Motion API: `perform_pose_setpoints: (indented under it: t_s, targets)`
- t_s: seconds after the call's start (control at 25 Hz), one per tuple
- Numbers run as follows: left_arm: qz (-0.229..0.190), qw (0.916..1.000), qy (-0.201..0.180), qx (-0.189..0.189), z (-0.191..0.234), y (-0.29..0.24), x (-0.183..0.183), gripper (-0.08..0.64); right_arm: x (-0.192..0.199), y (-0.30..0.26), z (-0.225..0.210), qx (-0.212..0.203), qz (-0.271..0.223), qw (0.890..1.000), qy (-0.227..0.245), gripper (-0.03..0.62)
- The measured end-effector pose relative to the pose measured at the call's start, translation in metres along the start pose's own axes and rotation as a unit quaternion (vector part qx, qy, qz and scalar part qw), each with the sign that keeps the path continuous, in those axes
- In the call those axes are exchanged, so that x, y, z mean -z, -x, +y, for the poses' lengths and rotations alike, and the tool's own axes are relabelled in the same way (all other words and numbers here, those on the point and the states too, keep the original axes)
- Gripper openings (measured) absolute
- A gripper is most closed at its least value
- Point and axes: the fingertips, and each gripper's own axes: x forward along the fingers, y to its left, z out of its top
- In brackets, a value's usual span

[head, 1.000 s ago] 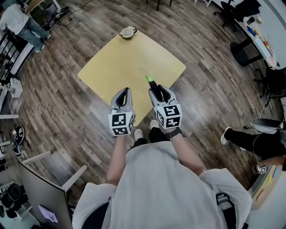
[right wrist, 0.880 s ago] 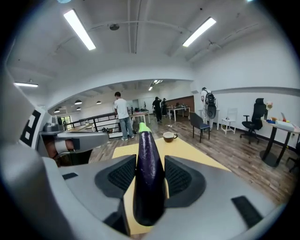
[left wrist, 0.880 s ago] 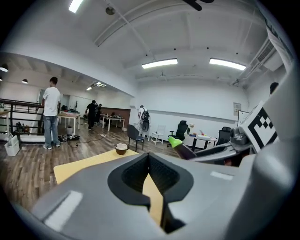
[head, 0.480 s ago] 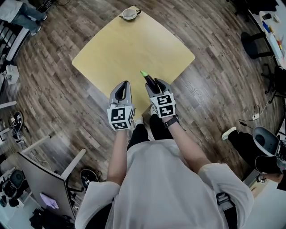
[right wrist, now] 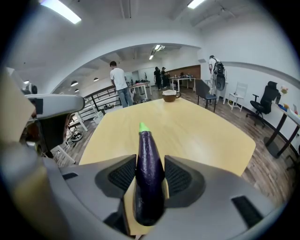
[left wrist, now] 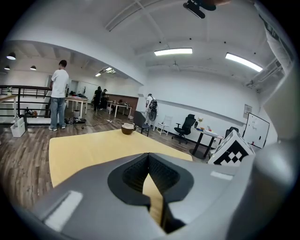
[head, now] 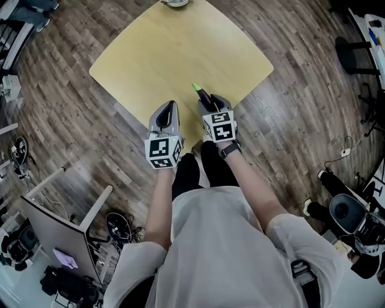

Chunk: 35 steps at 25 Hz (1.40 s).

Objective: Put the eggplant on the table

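**A:** Head view first. Where is the eggplant?

**B:** The eggplant (head: 202, 94) sticks out of the right gripper (head: 210, 103) over the near corner of the yellow tabletop (head: 174, 54), its green tip pointing toward 11 o'clock. From above I cannot tell whether it touches the wood.

**A:** And the other hand?

**B:** The left gripper (head: 169, 109) sits just beside it at 9 o'clock, over the same corner, with nothing showing at its tip. A cup (head: 174, 2) stands at the far corner, at 12 o'clock. Plank floor (head: 66, 114) surrounds the tabletop.

**A:** What does the left gripper view show?

**B:** Its fingers (left wrist: 133, 176) meet at the tips and hold nothing; only a sliver of the tabletop (left wrist: 84, 147) shows through further back. The cup (left wrist: 127, 128) is at 12 o'clock on the far edge. A person (left wrist: 59, 96) stands off at 10 o'clock, and an office chair (left wrist: 186, 126) is at 2 o'clock.

**A:** And the right gripper view?

**B:** The fingers (right wrist: 123, 176) are clamped on the dark purple eggplant (right wrist: 149, 183), one ribbed pad pressing each flank. It runs lengthwise between them, with the green end at 12 o'clock reaching past the tips. The tabletop (right wrist: 201, 133) spreads out beyond it, and the cup (right wrist: 170, 95) stands at its far edge, at about 1 o'clock.
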Motion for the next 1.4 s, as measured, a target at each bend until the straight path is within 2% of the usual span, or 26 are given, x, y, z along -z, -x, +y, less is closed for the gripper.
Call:
perform_pose_setpoints:
  t_s: [0.28, 0.64, 0.72, 0.84, 1.04, 1.2, 1.4]
  targets:
    - [0.015, 0.9999, 0.0, -0.007, 0.011, -0.007, 0.018, 0.009, 0.021, -0.027, -0.011, 0.013, 0.037, 0.998, -0.046, 0.19]
    - [0.024, 0.9996, 0.007, -0.012, 0.01, -0.004, 0.025, 0.009, 0.024, -0.037, -0.019, 0.028, 0.054, 0.996, -0.065, 0.191]
    - [0.025, 0.9996, 0.006, -0.012, 0.008, -0.004, 0.026, 0.009, 0.025, -0.038, -0.018, 0.022, 0.052, 0.996, -0.067, 0.192]
    - [0.023, 0.9996, 0.005, -0.014, 0.007, -0.002, 0.024, 0.01, 0.023, -0.037, -0.013, 0.001, 0.049, 0.997, -0.061, 0.237]
    - [0.011, 0.9998, 0.008, -0.018, 0.009, 0.002, 0.009, 0.01, 0.003, -0.021, -0.013, 0.003, 0.022, 0.998, -0.055, 0.244]
    - [0.0, 0.9999, 0.007, -0.016, 0.003, 0.009, -0.007, 0.01, -0.016, 0.005, -0.017, -0.001, -0.013, 0.996, -0.091, 0.244]
    - [-0.015, 0.999, 0.039, -0.015, -0.001, 0.019, -0.027, 0.01, -0.05, 0.05, -0.025, 0.016, -0.073, 0.992, -0.104, 0.244]
